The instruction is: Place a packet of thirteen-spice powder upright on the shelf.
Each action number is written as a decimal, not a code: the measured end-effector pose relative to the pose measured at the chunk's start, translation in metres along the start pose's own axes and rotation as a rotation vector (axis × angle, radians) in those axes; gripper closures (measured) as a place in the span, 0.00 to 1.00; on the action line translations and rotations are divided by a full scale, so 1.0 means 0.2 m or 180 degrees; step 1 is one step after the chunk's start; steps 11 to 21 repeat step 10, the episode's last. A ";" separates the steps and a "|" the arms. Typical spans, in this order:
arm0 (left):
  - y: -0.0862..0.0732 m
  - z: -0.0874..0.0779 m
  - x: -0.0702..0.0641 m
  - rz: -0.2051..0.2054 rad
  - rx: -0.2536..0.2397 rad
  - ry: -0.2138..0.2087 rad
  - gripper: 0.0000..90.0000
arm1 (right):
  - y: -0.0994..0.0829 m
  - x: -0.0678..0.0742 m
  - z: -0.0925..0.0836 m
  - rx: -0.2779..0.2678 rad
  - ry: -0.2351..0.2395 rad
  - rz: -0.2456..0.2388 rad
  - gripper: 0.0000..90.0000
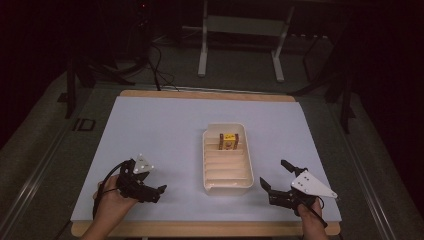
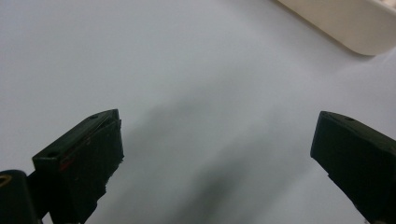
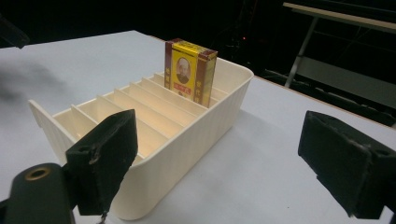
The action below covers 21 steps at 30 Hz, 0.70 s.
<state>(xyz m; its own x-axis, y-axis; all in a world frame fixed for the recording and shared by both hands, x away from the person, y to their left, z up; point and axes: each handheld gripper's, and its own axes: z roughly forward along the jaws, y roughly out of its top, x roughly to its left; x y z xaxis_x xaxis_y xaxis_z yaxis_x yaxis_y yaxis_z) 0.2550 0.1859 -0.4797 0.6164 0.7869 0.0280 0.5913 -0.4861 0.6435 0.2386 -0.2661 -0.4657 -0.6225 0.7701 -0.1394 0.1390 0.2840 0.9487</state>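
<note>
At the near edge of the table, two hand-held grippers flank the tray. Left gripper (image 1: 161, 190), about 7 o'clock from table centre: jaws spread wide, nothing between them; in the left gripper view they frame bare white tabletop (image 2: 177, 70), with a cut-off cream corner at top right. Right gripper (image 1: 275, 176), about 5 o'clock: jaws spread, empty, aimed toward the tray.

Cream plastic tray with slotted dividers (image 1: 227, 186) sits just right of centre, long axis running 6 to 12 o'clock. One item inside: a small yellow-and-maroon printed box (image 1: 229, 141), standing upright in a slot at the 12 o'clock end, near the far wall. The other slots that can be seen hold nothing.

Print on the box too small to read; a portrait panel shows. Room beyond the table mostly dark; a pale metal frame stands behind.
</note>
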 end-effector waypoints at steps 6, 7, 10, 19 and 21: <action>-0.01 0.00 -0.01 -0.0013 -0.0024 -0.0025 0.03 | 0.00 0.00 0.01 0.0021 0.0012 0.0009 0.13; -0.01 0.00 -0.01 -0.0007 -0.0032 -0.0024 0.03 | 0.00 0.00 0.01 0.0019 0.0013 0.0005 0.13; -0.01 0.00 -0.02 -0.0014 -0.0065 -0.0044 0.03 | 0.00 0.00 0.01 0.0026 0.0024 -0.0019 0.13; -0.01 0.00 -0.02 -0.0014 -0.0065 -0.0044 0.03 | 0.00 0.00 0.01 0.0026 0.0024 -0.0019 0.13; -0.01 0.00 -0.02 -0.0014 -0.0065 -0.0044 0.03 | 0.00 0.00 0.01 0.0026 0.0024 -0.0019 0.13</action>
